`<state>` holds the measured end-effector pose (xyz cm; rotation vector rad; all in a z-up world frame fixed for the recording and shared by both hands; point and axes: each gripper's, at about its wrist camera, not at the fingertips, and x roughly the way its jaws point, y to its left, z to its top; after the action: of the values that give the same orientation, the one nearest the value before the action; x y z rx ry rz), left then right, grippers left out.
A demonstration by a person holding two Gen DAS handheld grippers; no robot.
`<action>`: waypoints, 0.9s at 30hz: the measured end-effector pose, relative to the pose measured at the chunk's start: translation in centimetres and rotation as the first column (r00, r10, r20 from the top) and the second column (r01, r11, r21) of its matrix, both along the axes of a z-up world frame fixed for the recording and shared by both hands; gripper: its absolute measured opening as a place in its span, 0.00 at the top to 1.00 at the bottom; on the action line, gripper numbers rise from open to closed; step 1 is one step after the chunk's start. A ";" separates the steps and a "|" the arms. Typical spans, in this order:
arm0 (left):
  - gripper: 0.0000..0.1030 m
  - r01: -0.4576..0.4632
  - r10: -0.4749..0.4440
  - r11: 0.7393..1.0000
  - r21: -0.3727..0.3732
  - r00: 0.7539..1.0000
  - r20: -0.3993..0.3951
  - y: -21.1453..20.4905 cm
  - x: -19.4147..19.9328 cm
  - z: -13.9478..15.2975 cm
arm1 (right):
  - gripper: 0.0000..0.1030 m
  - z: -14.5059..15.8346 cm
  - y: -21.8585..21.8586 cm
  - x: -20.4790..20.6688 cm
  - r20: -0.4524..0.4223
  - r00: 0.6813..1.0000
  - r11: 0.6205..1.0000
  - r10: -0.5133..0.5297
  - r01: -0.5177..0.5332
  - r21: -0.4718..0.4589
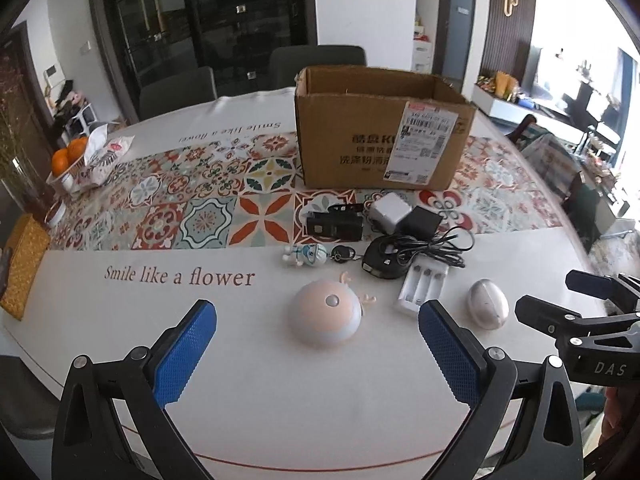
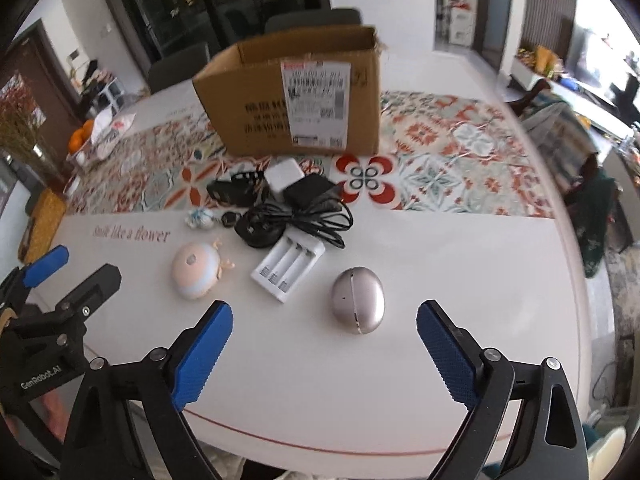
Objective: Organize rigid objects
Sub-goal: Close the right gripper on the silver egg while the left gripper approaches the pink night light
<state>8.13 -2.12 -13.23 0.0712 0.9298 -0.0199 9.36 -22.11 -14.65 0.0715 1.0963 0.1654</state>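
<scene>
My right gripper has its blue pads wide apart with nothing between them, and the silver egg-shaped case lies on the white table just ahead of the gap, at about twelve o'clock, a touch toward one. Its long axis runs nearly along my line of sight, from eleven to five, so I judge the pads would meet its narrow sides if I came straight on. My left gripper is just as open and empty, and the pink round lamp sits at twelve o'clock from it, close in front of the fingertips. So each hand is nearest its own object: right to the case, left to the lamp. The open cardboard box, where I take these to belong, stands farther off at eleven o'clock from my right hand, beyond the white battery charger and the black cables.
</scene>
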 end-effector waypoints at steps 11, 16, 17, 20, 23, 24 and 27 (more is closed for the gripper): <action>0.00 -0.047 0.048 0.999 0.015 0.991 -0.122 -0.9 2.1 -4.9 | 0.25 -6.5 -0.5 3.8 -0.170 0.984 0.998 0.062 -0.061 0.013; 0.00 -0.026 0.024 1.000 -0.009 0.984 -0.176 -0.7 3.4 -6.6 | 0.29 -7.9 -0.4 4.3 -0.200 0.979 0.999 0.043 -0.045 -0.004; 0.00 -0.022 0.019 1.000 -0.015 0.983 -0.183 -0.7 3.7 -6.9 | 0.29 -8.1 -0.2 4.4 -0.201 0.979 0.999 0.041 -0.043 -0.008; 0.00 -0.014 0.009 1.000 -0.020 0.980 -0.199 -0.6 4.4 -7.6 | 0.33 -8.6 -0.2 4.9 -0.206 0.978 0.999 0.023 -0.028 -0.017; 0.00 -0.010 0.005 1.000 -0.020 0.978 -0.211 -0.4 5.1 -8.2 | 0.35 -9.0 -0.1 5.2 -0.206 0.979 0.999 0.007 -0.013 -0.029; 0.00 -0.008 0.003 1.000 -0.022 0.977 -0.214 -0.3 5.3 -8.4 | 0.36 -9.1 -0.1 5.3 -0.206 0.978 0.999 0.003 -0.010 -0.031; 0.00 0.010 -0.014 1.000 -0.021 0.973 -0.229 -0.2 5.9 -9.1 | 0.38 -9.5 -0.1 5.7 -0.211 0.977 0.999 -0.010 0.002 -0.040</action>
<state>14.01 -2.34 -22.31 0.0568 1.1600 -0.0493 15.01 -22.16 -24.18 0.0580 1.3113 0.1326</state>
